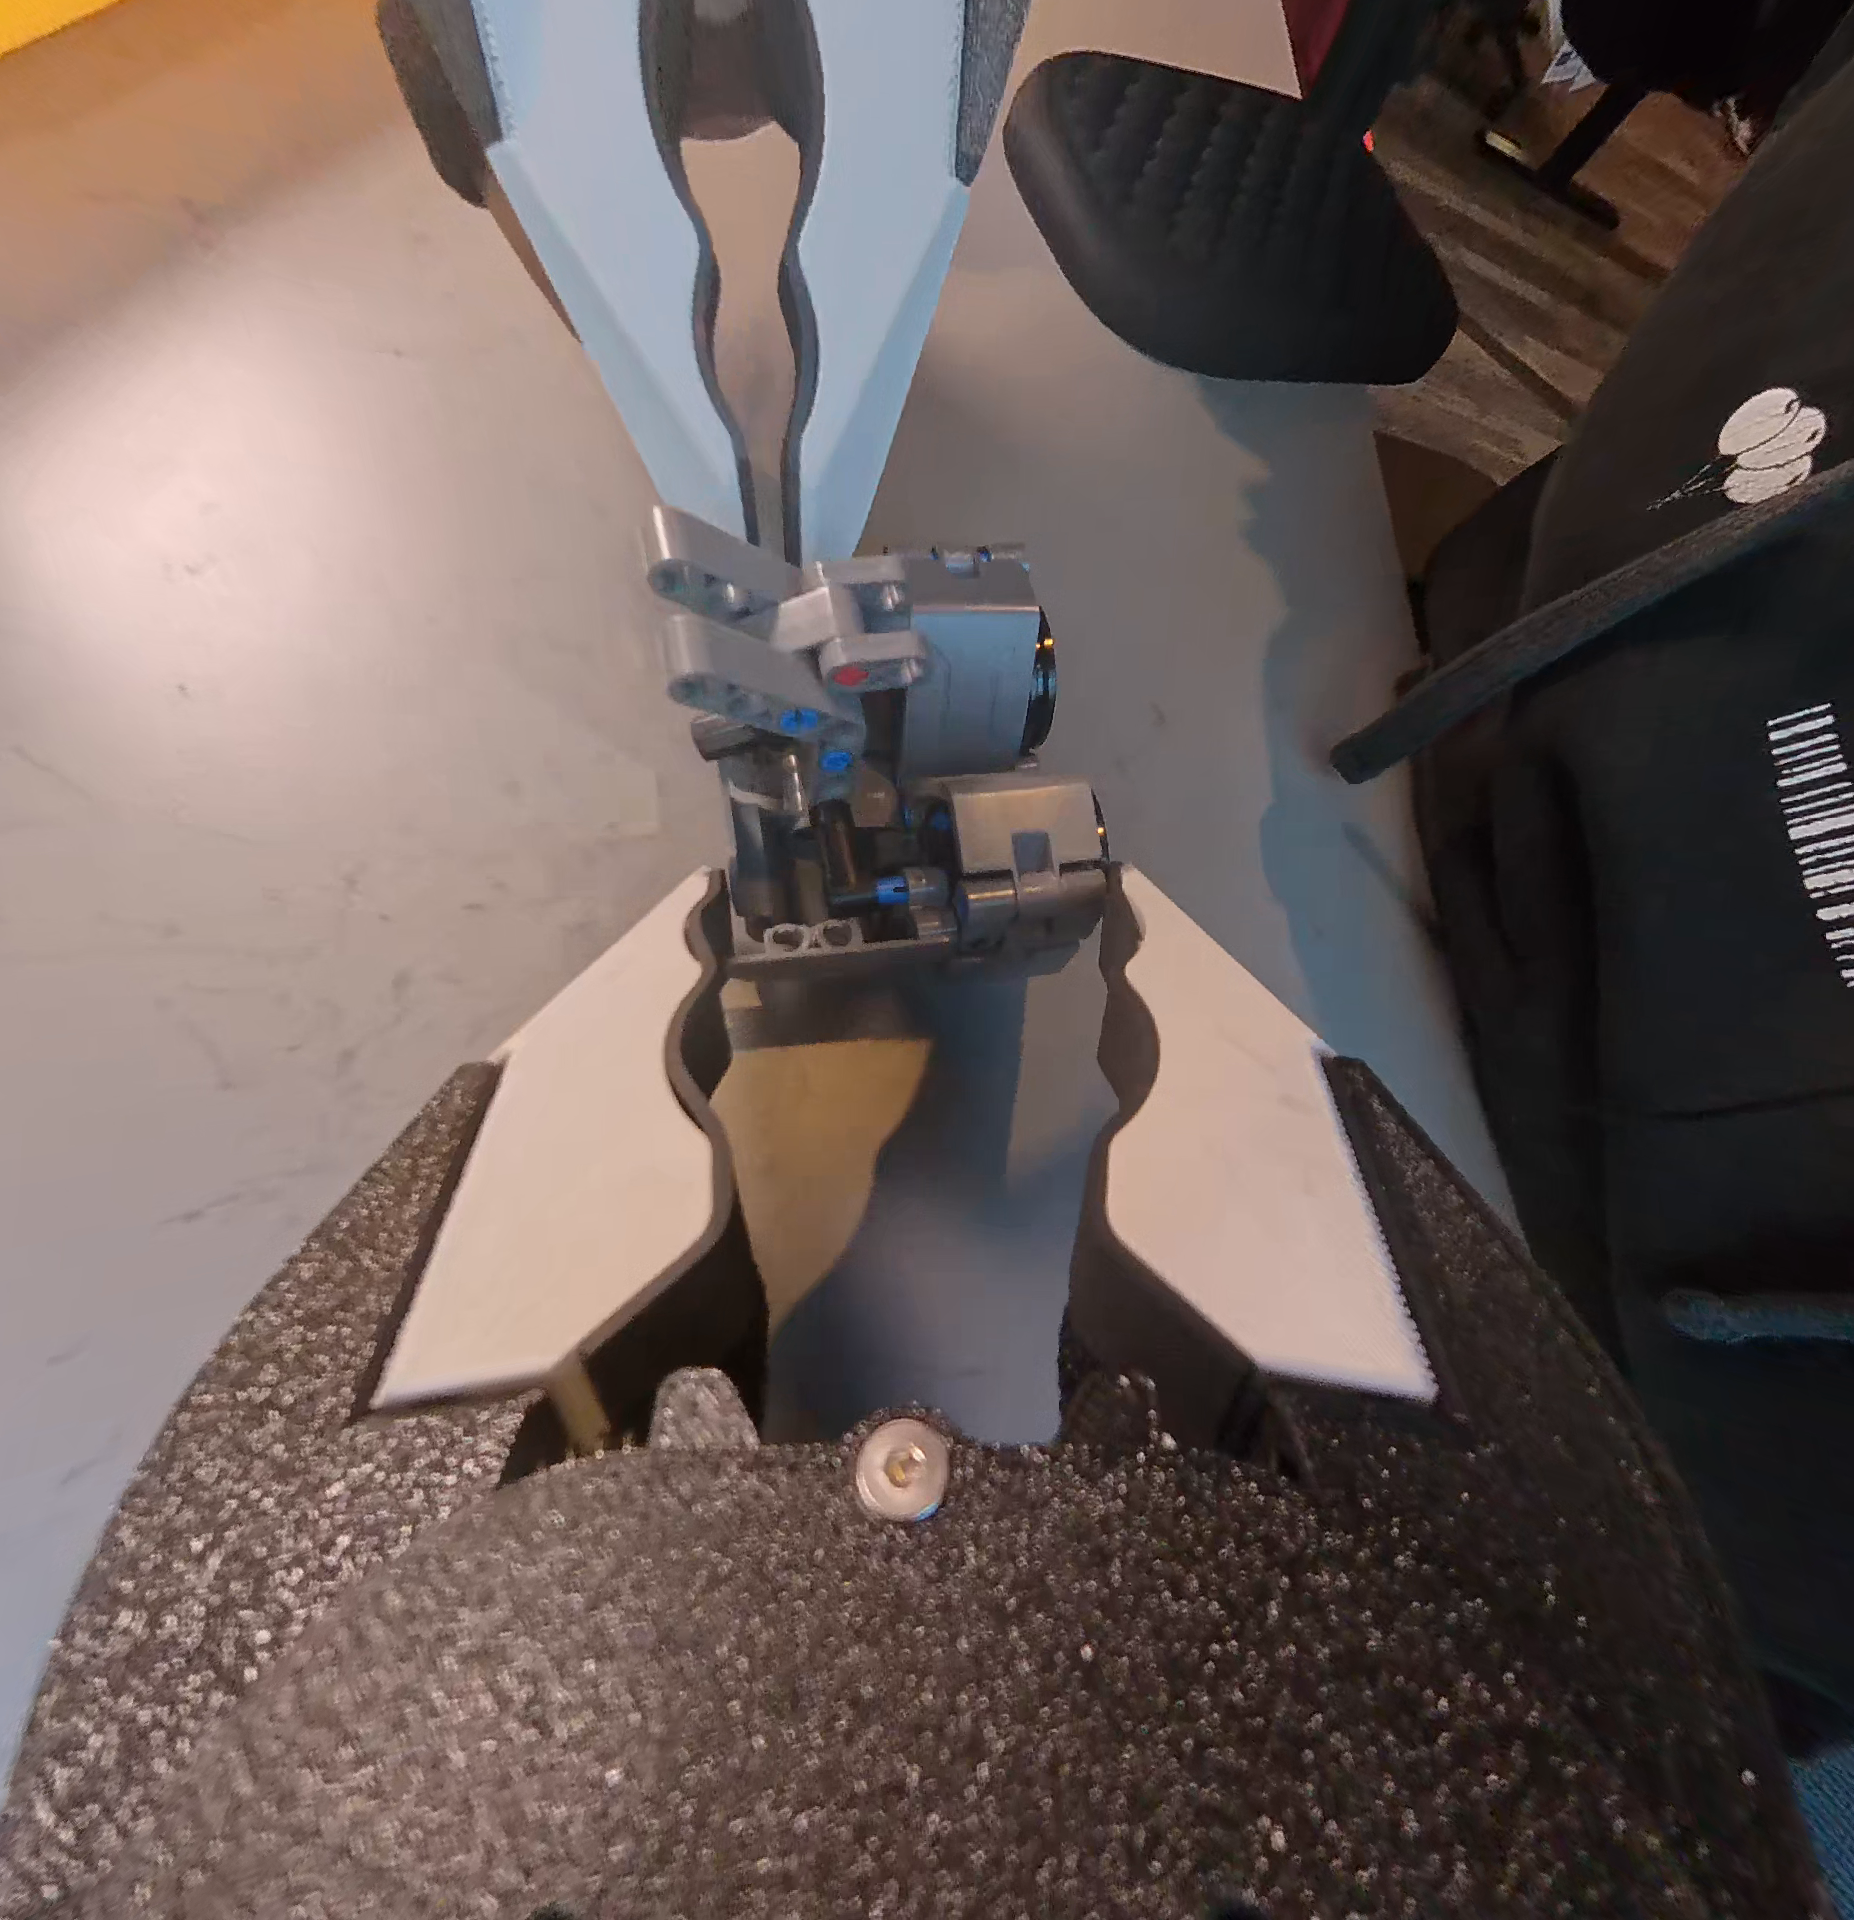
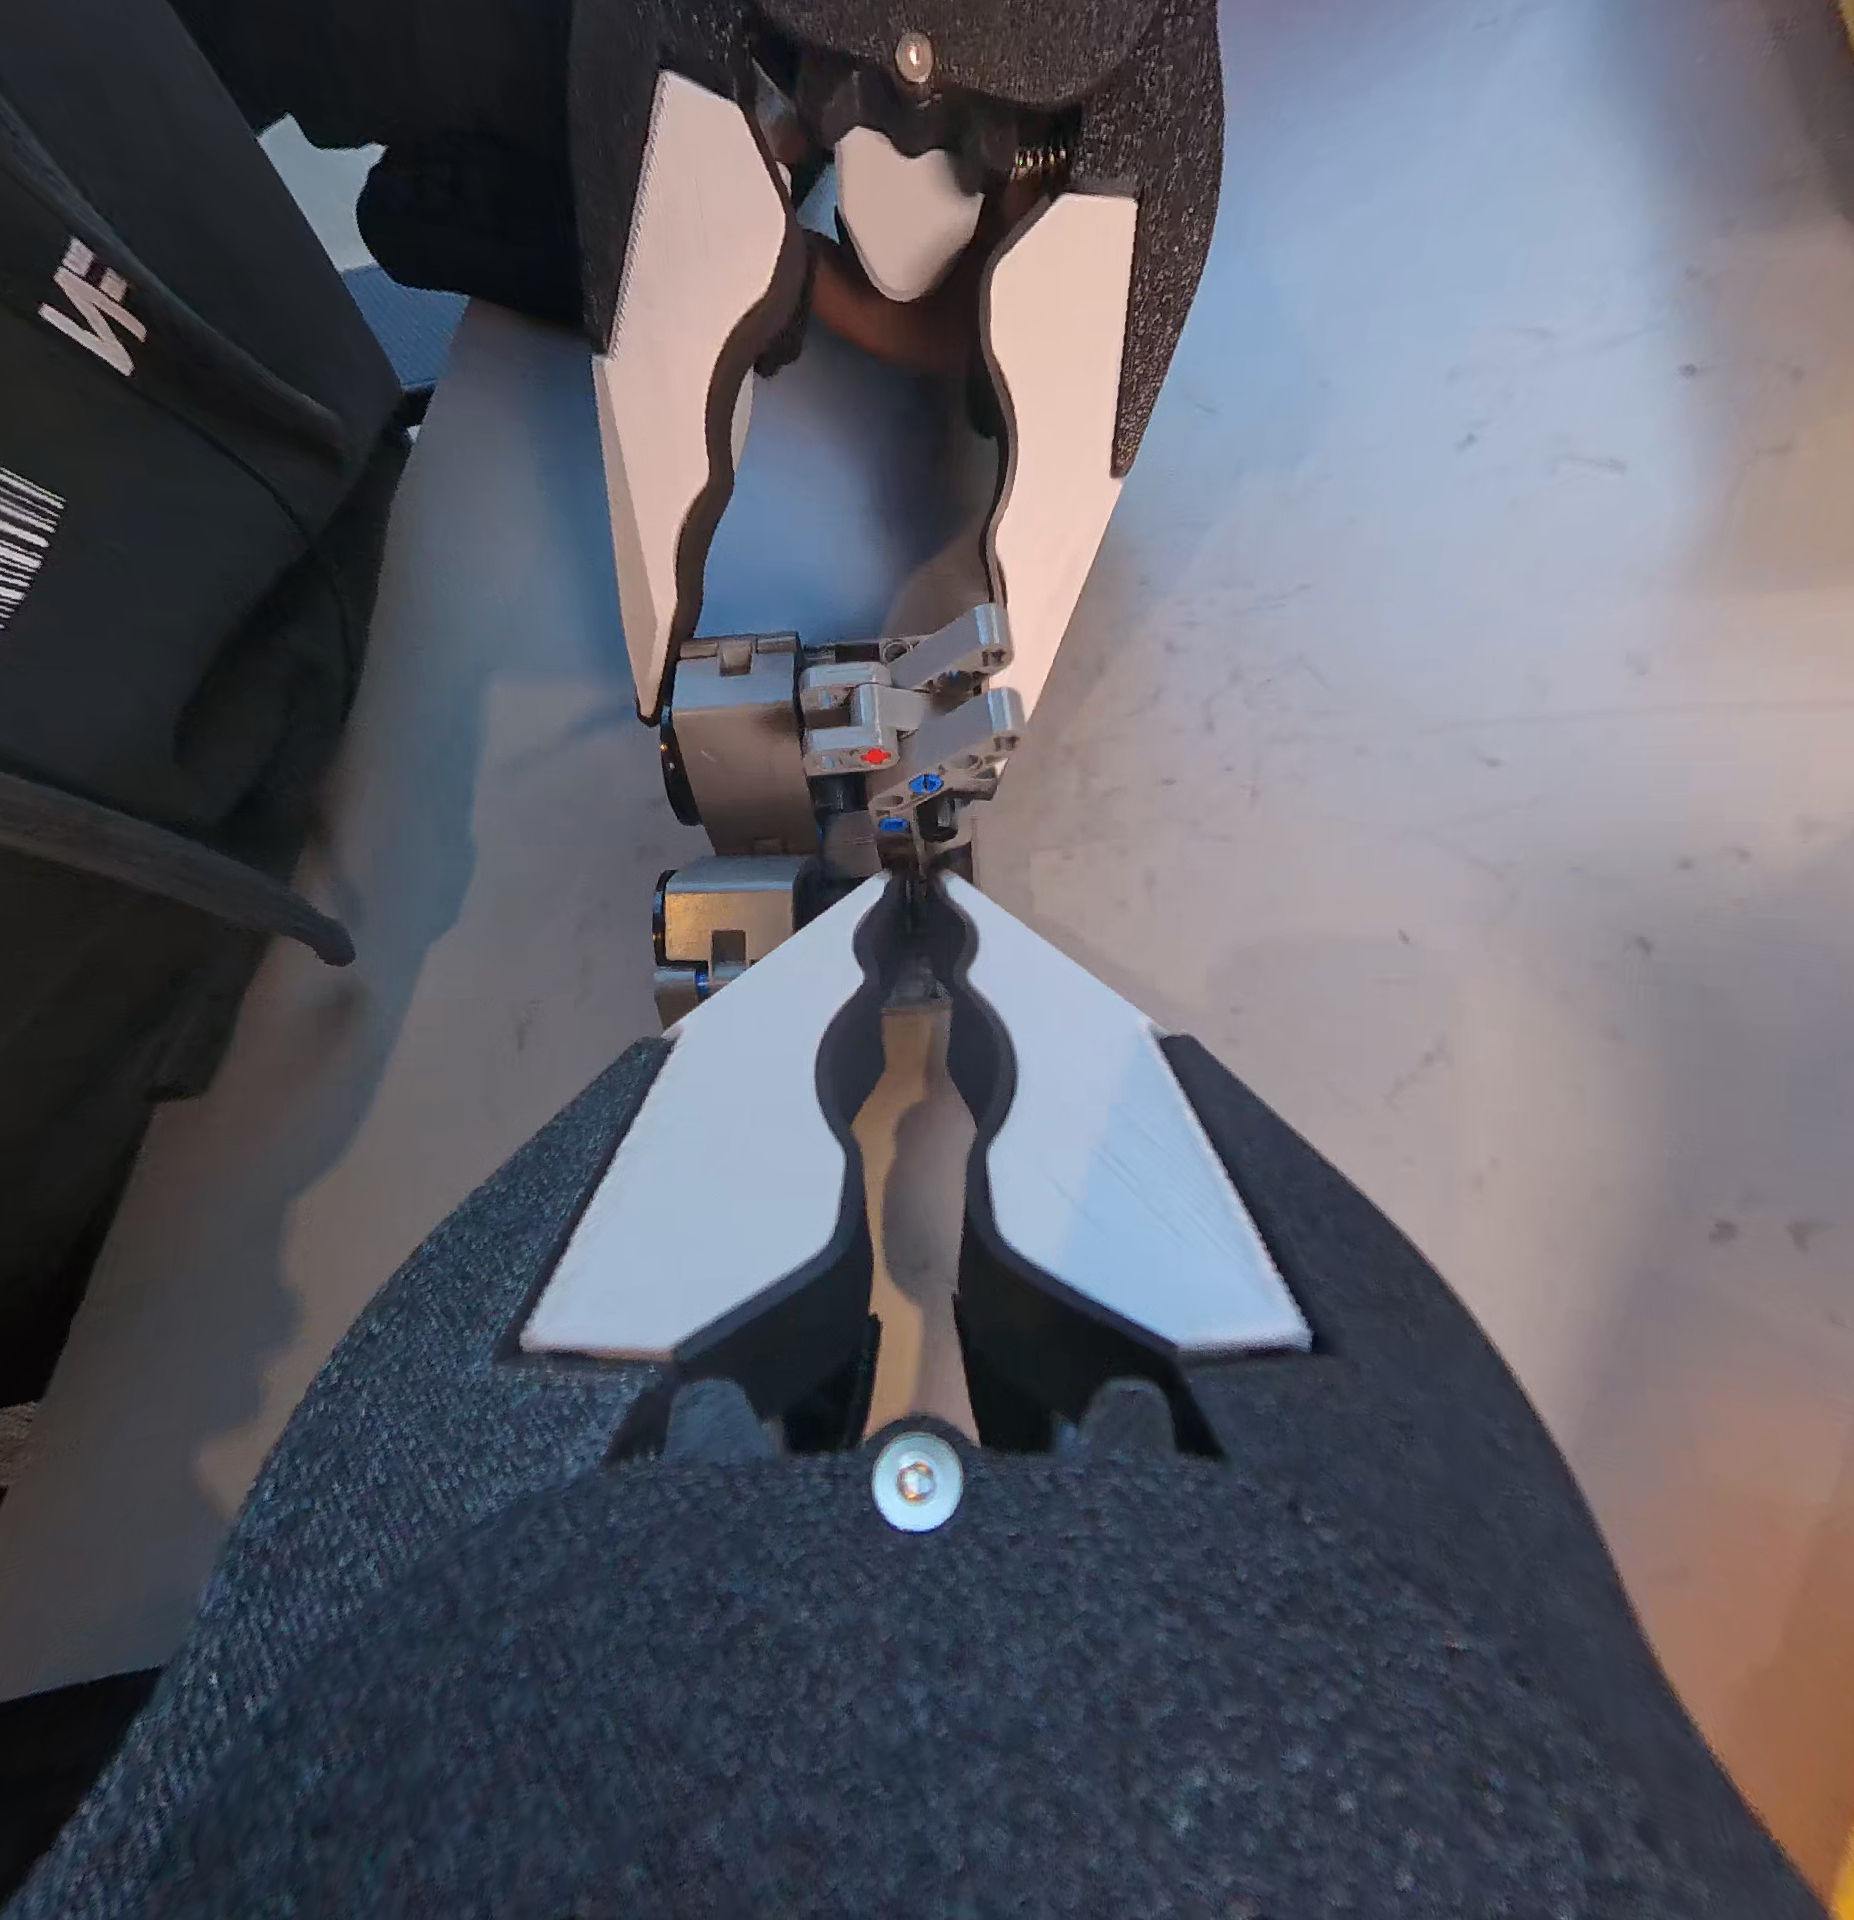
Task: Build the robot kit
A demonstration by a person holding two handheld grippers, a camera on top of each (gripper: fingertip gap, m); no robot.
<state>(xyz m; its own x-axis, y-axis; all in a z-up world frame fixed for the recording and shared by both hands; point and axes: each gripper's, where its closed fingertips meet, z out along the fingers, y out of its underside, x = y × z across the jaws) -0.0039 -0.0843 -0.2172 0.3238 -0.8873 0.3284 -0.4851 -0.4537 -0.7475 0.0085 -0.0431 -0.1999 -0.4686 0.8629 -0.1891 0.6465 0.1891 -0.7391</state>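
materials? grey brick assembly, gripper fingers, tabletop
Grey brick assembly: moulded hard plastic by the look, satin, with pin holes and blue and red pins.
Fingers: white, matte, fine ridged edge suggests 3D print; dark wavy inner pads, possibly rubber.
Tabletop: pale, smooth, faintly scuffed; laminate perhaps, unclear.

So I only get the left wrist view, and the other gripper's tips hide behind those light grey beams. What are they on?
Observer: In the right wrist view the right gripper is nearly shut. Its fingers pinch a thin dark piece of the brick-built assembly, just below the blue pins.
Operator: And my own gripper, seen from the front?
Observer: The left gripper brackets the assembly. One finger lies against the big grey motor block, the other against an angled beam.
Operator: Anything behind its fingers?
Observer: A small coil spring.
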